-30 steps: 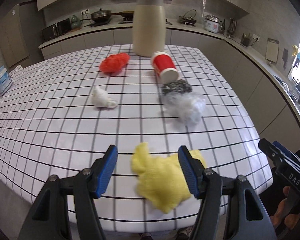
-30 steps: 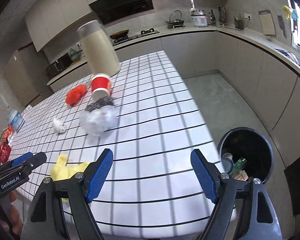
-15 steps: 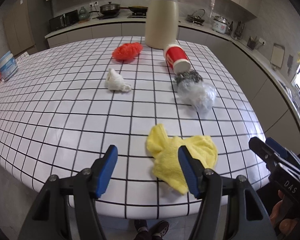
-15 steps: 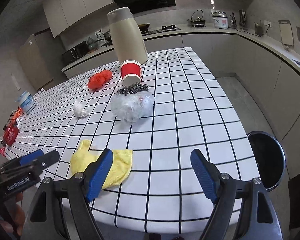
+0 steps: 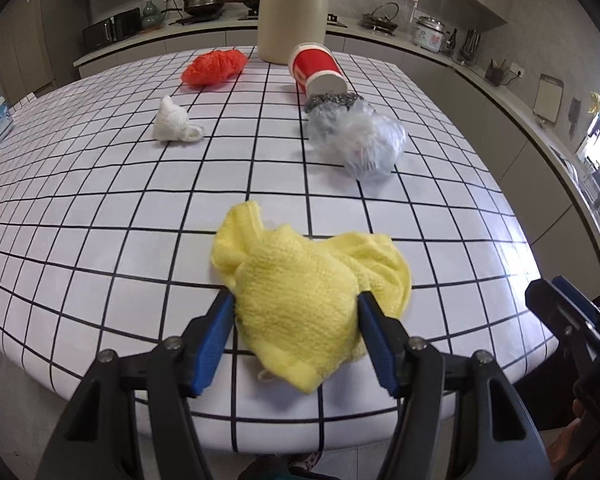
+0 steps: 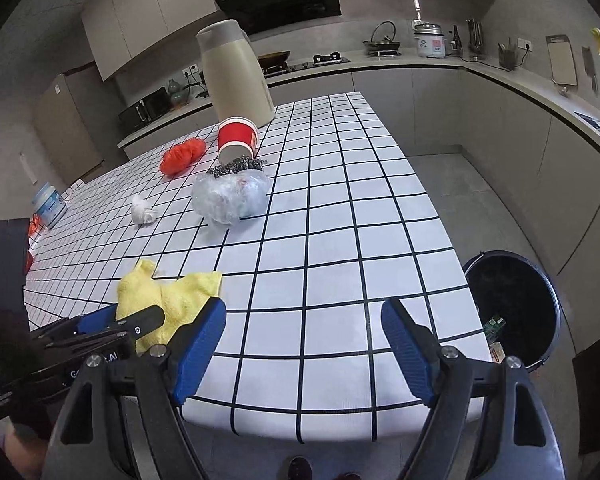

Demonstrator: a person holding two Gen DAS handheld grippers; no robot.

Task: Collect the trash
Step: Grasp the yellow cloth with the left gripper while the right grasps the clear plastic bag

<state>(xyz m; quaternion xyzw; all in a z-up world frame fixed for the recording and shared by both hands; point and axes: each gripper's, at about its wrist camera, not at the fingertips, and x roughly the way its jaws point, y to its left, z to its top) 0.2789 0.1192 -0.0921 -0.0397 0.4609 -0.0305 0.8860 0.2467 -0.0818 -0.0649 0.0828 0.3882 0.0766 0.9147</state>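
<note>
A crumpled yellow cloth (image 5: 308, 288) lies near the front edge of the checked table (image 5: 100, 216). My left gripper (image 5: 296, 336) is open, its blue fingers on either side of the cloth's near part. Farther back lie a clear plastic wad (image 5: 364, 140), a steel scourer (image 5: 332, 101), a tipped red paper cup (image 5: 316, 70), a white tissue wad (image 5: 174, 126) and an orange net ball (image 5: 214, 67). My right gripper (image 6: 304, 348) is open and empty over the table's front right corner; the cloth (image 6: 168, 300) lies to its left. A black bin (image 6: 512, 308) stands on the floor to the right.
A tall beige thermos jug (image 5: 292, 12) stands behind the cup. A white and blue tub (image 6: 50, 206) sits at the table's far left. Kitchen counters with cookware (image 6: 384, 40) run along the back and right walls. The bin holds some scraps.
My left gripper has moved forward and down, so its open fingers now flank the yellow cloth. My right gripper has swung left from the bin toward the table.
</note>
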